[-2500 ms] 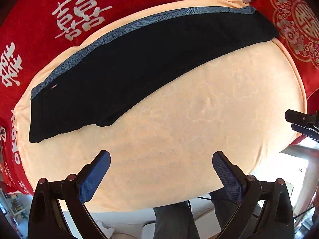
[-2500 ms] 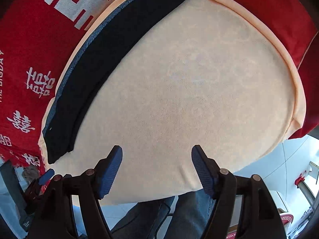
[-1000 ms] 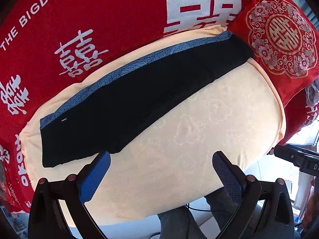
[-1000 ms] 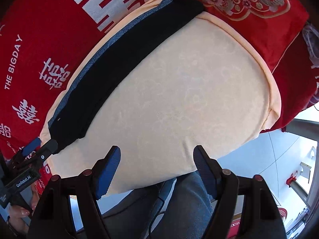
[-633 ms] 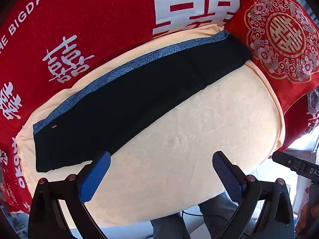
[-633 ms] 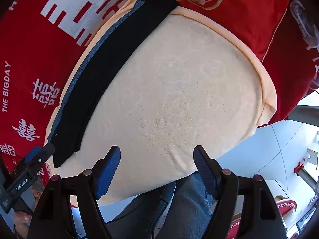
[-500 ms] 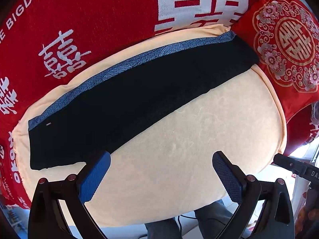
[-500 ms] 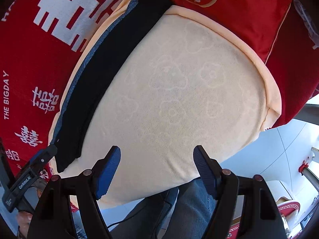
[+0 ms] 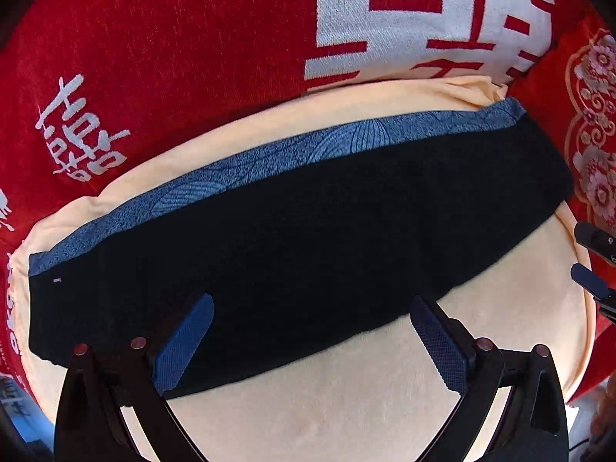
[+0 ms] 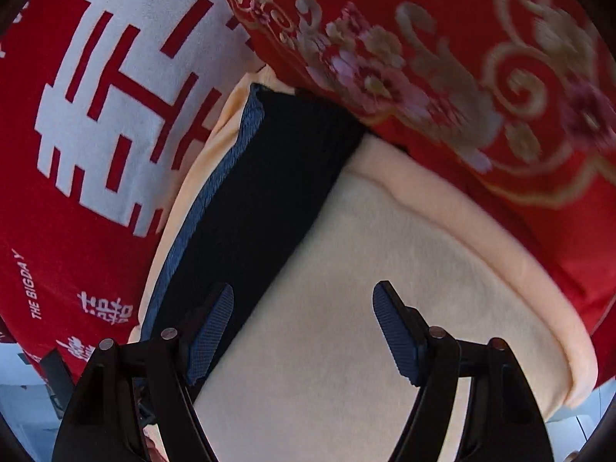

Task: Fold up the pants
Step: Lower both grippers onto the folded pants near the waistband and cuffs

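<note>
Black pants (image 9: 308,238) with a blue patterned side stripe (image 9: 269,154) lie folded lengthwise across a peach pad (image 9: 346,412). My left gripper (image 9: 312,342) hovers open over the near edge of the pants around their middle, with nothing between its blue pads. In the right wrist view one end of the pants (image 10: 277,177) runs up to a red cushion. There my right gripper (image 10: 304,331) is open; its left fingertip (image 10: 211,327) is over the pants' edge and its right one over bare pad. The right gripper's tips (image 9: 593,265) also show at the left view's right edge.
A red blanket with white characters (image 9: 173,38) lies behind the pad. An embroidered red cushion (image 10: 462,69) borders the pad's right end and touches the pants' end. The pad's rim (image 10: 539,296) drops off toward a pale floor at the lower right.
Both grippers have come down and forward toward the pants, which now fill much more of each view. Both stay open, and the pants have not moved.
</note>
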Tool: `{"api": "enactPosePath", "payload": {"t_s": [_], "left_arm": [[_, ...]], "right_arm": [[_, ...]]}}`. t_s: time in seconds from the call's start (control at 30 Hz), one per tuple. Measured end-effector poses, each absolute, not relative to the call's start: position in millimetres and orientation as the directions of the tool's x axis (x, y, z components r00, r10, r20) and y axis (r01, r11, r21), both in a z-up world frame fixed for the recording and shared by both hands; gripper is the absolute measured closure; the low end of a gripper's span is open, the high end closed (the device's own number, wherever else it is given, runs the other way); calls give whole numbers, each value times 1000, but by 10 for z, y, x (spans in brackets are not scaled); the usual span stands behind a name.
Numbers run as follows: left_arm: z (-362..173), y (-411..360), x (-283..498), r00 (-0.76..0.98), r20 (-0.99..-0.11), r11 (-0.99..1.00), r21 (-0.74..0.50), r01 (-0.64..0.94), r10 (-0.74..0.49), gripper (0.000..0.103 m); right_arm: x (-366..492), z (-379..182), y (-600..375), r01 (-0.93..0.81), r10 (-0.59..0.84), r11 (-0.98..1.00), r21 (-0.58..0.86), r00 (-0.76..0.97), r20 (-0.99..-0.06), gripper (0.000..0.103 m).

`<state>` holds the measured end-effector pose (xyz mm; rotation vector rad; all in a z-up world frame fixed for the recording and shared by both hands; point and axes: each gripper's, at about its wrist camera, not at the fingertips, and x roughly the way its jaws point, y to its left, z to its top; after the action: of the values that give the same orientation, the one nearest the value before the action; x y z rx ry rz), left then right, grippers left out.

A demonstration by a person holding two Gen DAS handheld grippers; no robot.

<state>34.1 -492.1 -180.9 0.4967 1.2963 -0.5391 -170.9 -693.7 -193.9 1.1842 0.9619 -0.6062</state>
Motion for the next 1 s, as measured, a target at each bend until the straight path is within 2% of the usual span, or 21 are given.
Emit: {"api": "enactPosePath", "payload": {"t_s": [0.07, 0.13, 0.17, 0.2, 0.33, 0.37, 0.43, 0.5, 0.53, 0.8, 1.0], "left_arm": [[-1914, -4975, 441, 208, -972, 800, 40, 599, -107, 0], [-2010, -5023, 519, 231, -967, 816, 46, 576, -109, 0], [-2043, -5032, 546, 235, -965, 821, 41, 570, -115, 0], [-2073, -5040, 567, 240, -963, 824, 38, 565, -121, 0], [-2258, -5066, 586, 228, -968, 820, 44, 571, -106, 0], [-2319, -5058, 585, 213, -972, 821, 38, 569, -103, 0], [-2351, -5002, 593, 207, -970, 835, 8, 550, -127, 0], [-2352, -4968, 592, 207, -968, 837, -3, 548, -139, 0], [-2351, -4956, 584, 211, -967, 837, -2, 548, -140, 0], [-2392, -4910, 463, 218, -965, 835, -2, 550, -146, 0], [-2390, -4921, 370, 232, -962, 837, 4, 547, -147, 0]], "right_arm": [[-1579, -2073, -7087, 817, 70, 301, 492, 495, -866, 27], [-1479, -2173, -7165, 817, 55, 320, 480, 490, -870, 44], [-1430, -2219, -7193, 817, 47, 333, 471, 484, -874, 82], [-1372, -2235, -7202, 821, 34, 357, 446, 465, -885, 97], [-1220, -2174, -7208, 784, 5, 462, 416, 466, -885, 96], [-1223, -2200, -7221, 787, 12, 463, 408, 455, -891, 92], [-1266, -2211, -7194, 778, 47, 463, 424, 457, -888, 77], [-1360, -2201, -7114, 745, 102, 443, 498, 510, -854, 40], [-1424, -2203, -7064, 738, 116, 424, 524, 530, -840, 34], [-1679, -2385, -6950, 681, 100, 268, 682, 684, -722, 32], [-1542, -2418, -7048, 647, 53, 306, 698, 721, -691, 32]]}}
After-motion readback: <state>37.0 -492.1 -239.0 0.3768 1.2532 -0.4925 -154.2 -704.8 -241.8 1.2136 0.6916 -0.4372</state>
